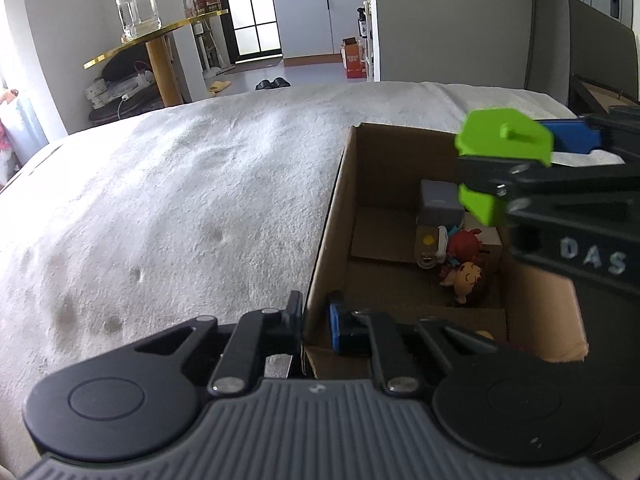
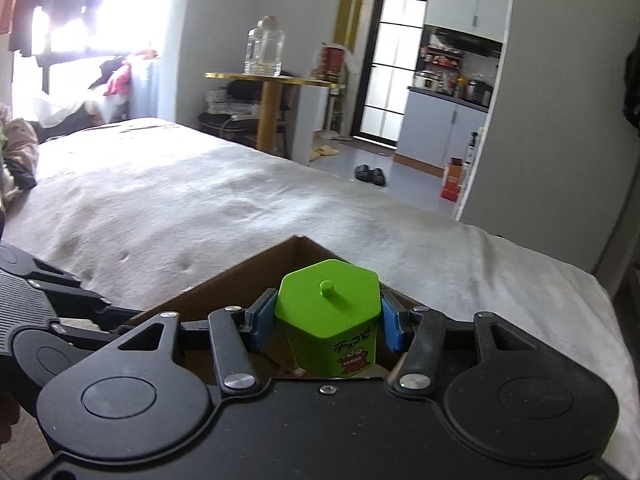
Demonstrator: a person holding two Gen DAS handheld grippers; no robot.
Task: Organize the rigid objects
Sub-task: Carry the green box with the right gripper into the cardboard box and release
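Green hexagonal container, clamped in the right gripper, hangs over the cardboard box; left gripper apparently pinches the box wall. Best lowered into bare floor before release.

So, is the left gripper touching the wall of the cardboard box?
Touching. The left wrist view shows the left gripper shut on the near wall of the cardboard box, one of its fingers inside and one outside, no gap showing.
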